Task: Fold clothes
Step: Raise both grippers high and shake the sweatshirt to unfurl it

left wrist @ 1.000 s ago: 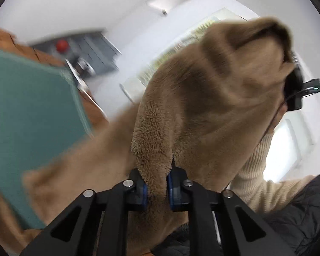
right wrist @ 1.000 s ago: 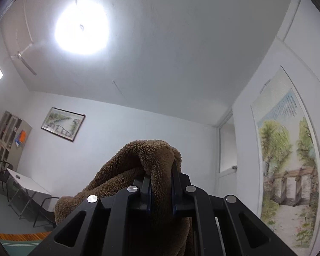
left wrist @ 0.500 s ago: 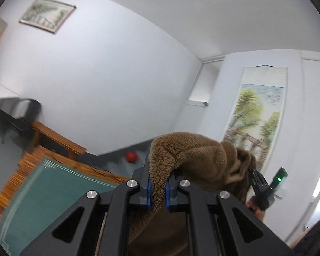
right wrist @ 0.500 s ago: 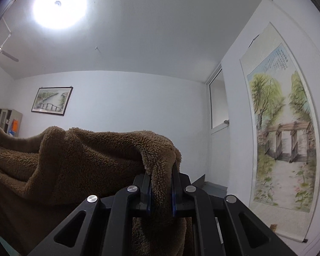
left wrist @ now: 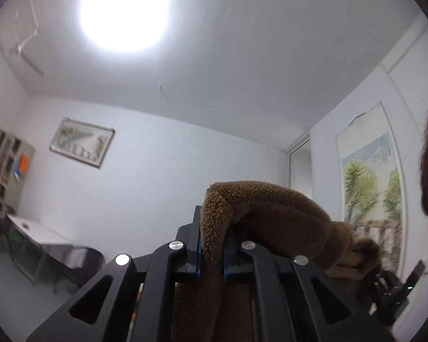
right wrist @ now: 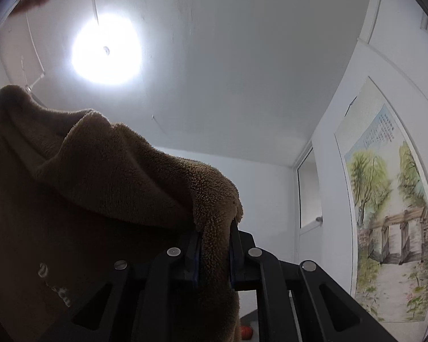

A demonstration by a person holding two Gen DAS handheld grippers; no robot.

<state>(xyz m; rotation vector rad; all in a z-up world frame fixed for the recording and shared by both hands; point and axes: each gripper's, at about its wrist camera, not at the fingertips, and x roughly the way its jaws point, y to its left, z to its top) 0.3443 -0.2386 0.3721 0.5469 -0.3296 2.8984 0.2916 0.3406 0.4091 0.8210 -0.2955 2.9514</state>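
Fleece garment (left wrist: 271, 213) raised toward ceiling (teal mat gone), both tools, left (left wrist: 211, 245), right (right wrist: 214, 245), still clamping it

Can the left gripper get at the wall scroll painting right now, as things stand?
Probably not. The left gripper is shut on the brown fleece garment, whose drape hangs between it and the scroll painting, which looks well beyond it across the room.

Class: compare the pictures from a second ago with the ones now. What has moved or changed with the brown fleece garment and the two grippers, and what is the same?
The left gripper swung up: its view went from the teal mat and the garment to the ceiling lamp. The brown fleece garment now stretches wide across the right wrist view. Unchanged: the left gripper and right gripper both stay clamped on the fleece.
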